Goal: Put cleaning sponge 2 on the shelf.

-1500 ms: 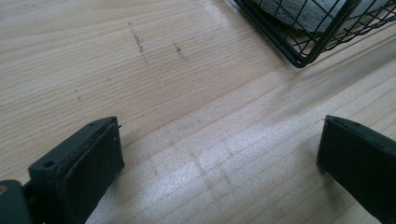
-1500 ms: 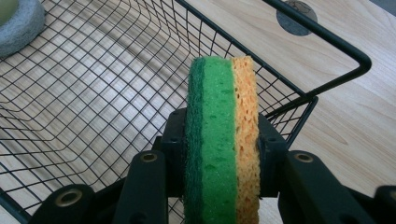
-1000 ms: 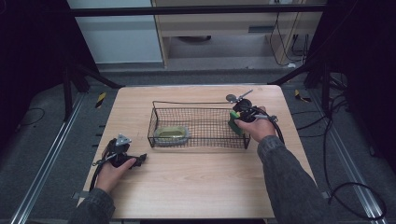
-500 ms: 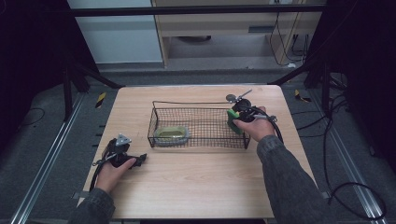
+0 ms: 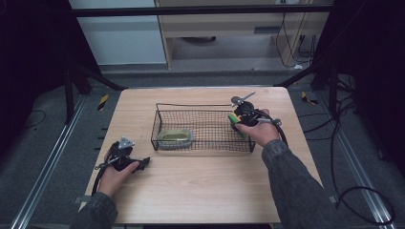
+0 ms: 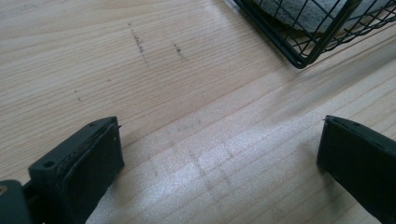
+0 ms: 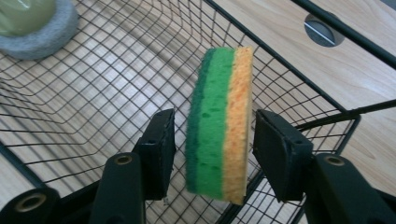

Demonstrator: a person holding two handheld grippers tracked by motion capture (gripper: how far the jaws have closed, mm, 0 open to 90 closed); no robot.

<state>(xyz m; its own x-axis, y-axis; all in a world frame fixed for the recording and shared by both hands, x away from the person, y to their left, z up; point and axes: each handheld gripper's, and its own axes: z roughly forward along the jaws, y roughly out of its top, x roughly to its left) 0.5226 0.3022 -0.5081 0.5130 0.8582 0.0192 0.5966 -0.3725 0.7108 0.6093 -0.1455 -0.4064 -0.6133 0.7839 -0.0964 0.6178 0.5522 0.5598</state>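
right gripper (image 7: 212,140) jaws apart, either side of upright sponge (image 7: 219,121) without gripping | sponge at right end inside wire basket (image 5: 203,143) | left gripper (image 6: 219,158) spread wide, low over table (image 6: 140,93)

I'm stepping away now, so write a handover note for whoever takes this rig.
Left tool: open, holding nothing, low over the table near its left front, short of the wire basket.
Right tool: jaws apart on either side of the green and yellow sponge, inside the basket's right end; no clear grip.
Grey dish: in the basket's left part.
Done: sponge is inside the basket.
Left: clear the right tool.
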